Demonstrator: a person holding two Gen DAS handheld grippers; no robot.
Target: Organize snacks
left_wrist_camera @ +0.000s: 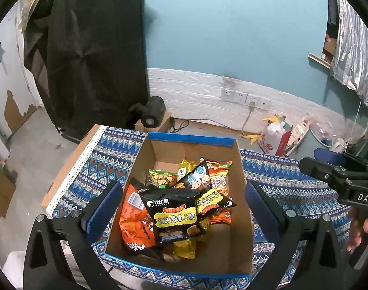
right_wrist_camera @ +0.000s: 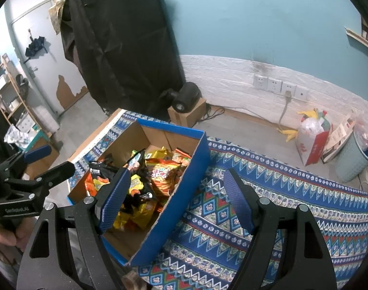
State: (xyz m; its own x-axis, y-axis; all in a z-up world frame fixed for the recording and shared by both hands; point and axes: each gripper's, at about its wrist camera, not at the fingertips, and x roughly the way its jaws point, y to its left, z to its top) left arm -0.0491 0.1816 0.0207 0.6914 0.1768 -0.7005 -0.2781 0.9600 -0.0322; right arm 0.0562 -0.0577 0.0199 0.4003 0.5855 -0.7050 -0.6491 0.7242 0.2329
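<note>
A cardboard box with a blue rim stands on the patterned cloth and holds several snack packets. A black and yellow packet lies on top, an orange one beside it. My left gripper hovers above the box, open and empty. The right gripper shows at the right edge there. In the right wrist view the box is at centre left with the packets inside. My right gripper is open and empty over the box's right wall. The left gripper appears at far left.
The blue patterned cloth covers the table right of the box. Behind are a black covered stand, a black lamp on a small box, a red and white bag, a pale blue bin and wall sockets.
</note>
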